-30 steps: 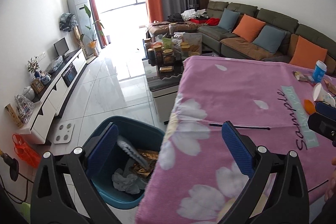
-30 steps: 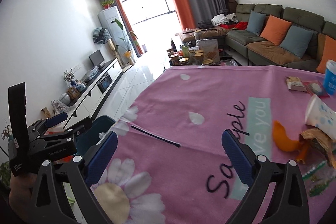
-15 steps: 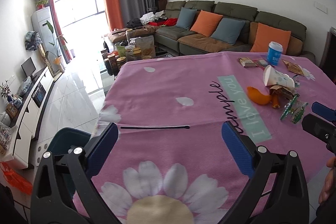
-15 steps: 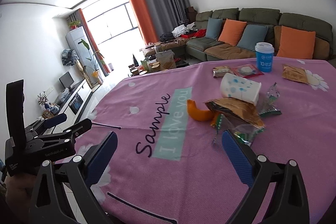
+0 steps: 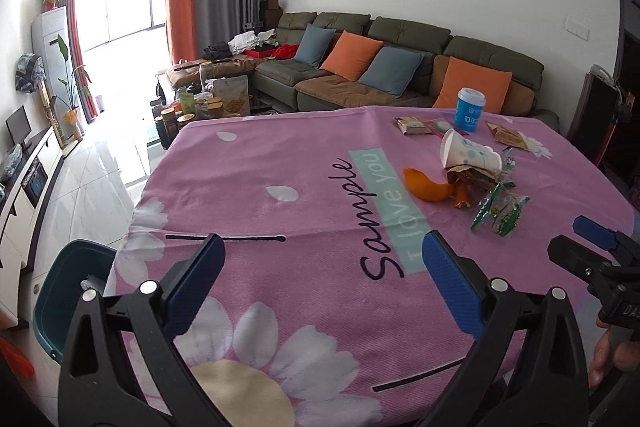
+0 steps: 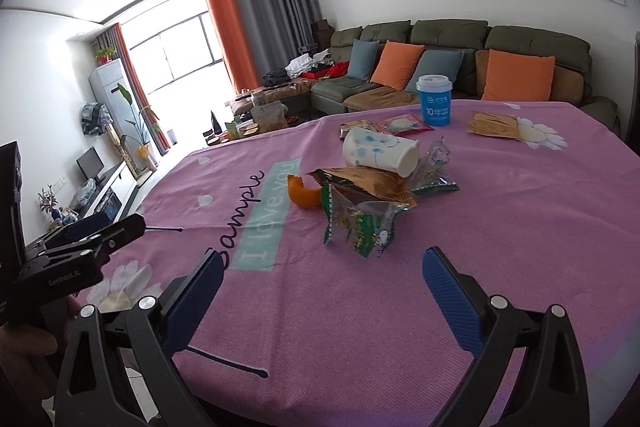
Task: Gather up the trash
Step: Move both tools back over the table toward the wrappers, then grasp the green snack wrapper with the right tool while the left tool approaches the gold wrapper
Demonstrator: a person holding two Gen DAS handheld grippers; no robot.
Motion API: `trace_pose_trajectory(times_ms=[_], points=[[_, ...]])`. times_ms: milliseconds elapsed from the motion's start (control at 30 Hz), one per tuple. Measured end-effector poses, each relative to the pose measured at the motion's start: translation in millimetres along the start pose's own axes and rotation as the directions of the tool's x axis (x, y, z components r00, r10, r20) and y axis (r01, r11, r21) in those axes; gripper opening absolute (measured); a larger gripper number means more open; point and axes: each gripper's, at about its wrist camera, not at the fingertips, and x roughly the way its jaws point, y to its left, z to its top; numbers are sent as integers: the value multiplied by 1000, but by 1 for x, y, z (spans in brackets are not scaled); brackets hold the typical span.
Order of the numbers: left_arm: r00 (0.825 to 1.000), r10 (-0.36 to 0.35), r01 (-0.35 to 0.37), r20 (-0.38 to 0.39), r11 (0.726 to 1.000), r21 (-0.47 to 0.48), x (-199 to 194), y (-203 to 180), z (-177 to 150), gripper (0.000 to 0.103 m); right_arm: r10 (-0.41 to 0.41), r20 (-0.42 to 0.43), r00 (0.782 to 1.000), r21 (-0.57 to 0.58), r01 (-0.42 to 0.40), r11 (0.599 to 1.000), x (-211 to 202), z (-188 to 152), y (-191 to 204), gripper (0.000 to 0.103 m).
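1. both fingers of the left gripper (image 5: 320, 279) stand wide apart with nothing between them, hovering over the near part of the pink cloth (image 5: 280, 155). from this view the trash pile lies ahead and well to the right: a paper cup (image 5: 469, 155) on its side, a brown wrapper (image 5: 472, 179) under it, an orange peel (image 5: 426, 187) to the left of that, and a green wrapper (image 5: 500, 213) nearest the camera. the bin (image 5: 60, 303) sits low at the left, beside the cloth's edge. the right gripper (image 5: 592, 247) shows at the right edge, closer to the pile than the left one.

2. in the right wrist view the right gripper (image 6: 320, 279) is also spread wide and holds nothing. the green wrapper (image 6: 360, 223) lies straight ahead, just beyond the fingertips and roughly centred between them, crumpled, with no clear long axis. behind it sits the brown wrapper (image 6: 368, 185), its long axis running left to right. the cup (image 6: 378, 155) lies across the view too, mouth toward the right. the peel (image 6: 302, 195) is to the left. a blue cup (image 6: 435, 99) and flat packets stand farther back. the left gripper (image 6: 100, 231) is at the left, well apart from the pile.

3. my judgement: the right gripper is better placed for the next pick, and the green wrapper is the nearest piece.
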Motion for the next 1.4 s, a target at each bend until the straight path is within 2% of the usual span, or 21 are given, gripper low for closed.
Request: trace_pose_trajectory(times_ms=[300, 500, 800, 967, 1133, 1333, 1400], points=[[996, -50, 55, 69, 996, -65, -22, 9, -11, 97, -64, 42, 997, -8, 64, 998, -18, -8, -12, 96], [994, -67, 69, 89, 997, -19, -25, -4, -15, 97, -69, 52, 996, -2, 69, 998, -17, -7, -15, 96], [994, -87, 88, 68, 996, -10, -14, -11, -13, 97, -60, 15, 998, 38, 60, 997, 19, 6, -18, 96], [996, -77, 78, 55, 997, -15, -2, -10, -9, 97, -43, -35, 998, 72, 46, 996, 48, 14, -19, 95], [997, -75, 76, 29, 996, -36, 17, -4, -4, 97, -46, -76, 996, 90, 53, 995, 69, 20, -19, 86], [995, -97, 97, 0, 994, -41, 36, -4, -2, 97, -54, -130, 990, 118, 69, 991, 87, 20, -23, 66], [995, -104, 104, -8, 994, -43, 41, -5, -2, 97, -48, -139, 989, 132, 66, 989, 90, 20, -26, 66]])
